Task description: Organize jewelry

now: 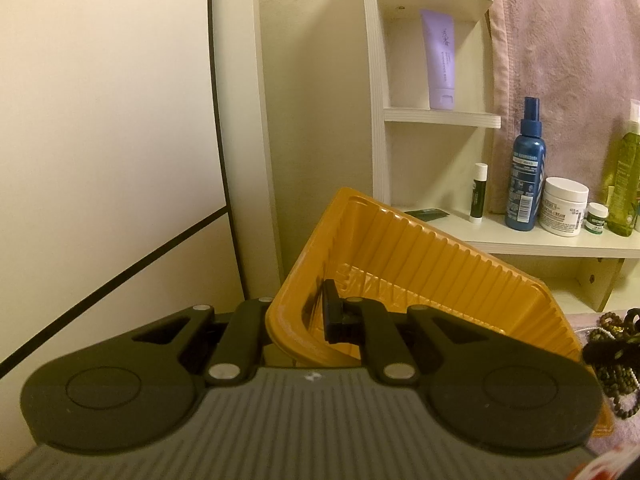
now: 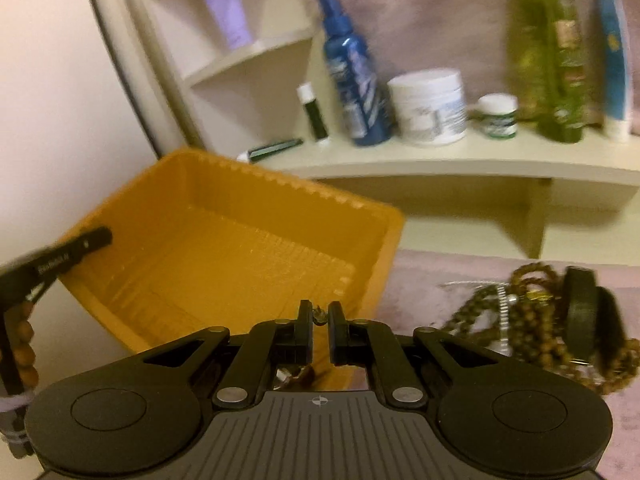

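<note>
Currently the left claw (image 1: 298, 320) is clamped on the near-left rim of the yellow plastic tray (image 1: 420, 256), holding it tilted and empty. The right claw (image 2: 319, 316) is nearly closed, pinching a small piece of jewelry (image 2: 319, 315) too small to identify, just over the tray's near edge. Bead necklaces (image 2: 532, 320) lie heaped on the pink cloth (image 2: 440, 268) to the right, beside a black disc (image 2: 580, 312). Step in hand, I judge: carrying one piece into the tray. Next move calls for reaching over the floor and releasing.
</note>
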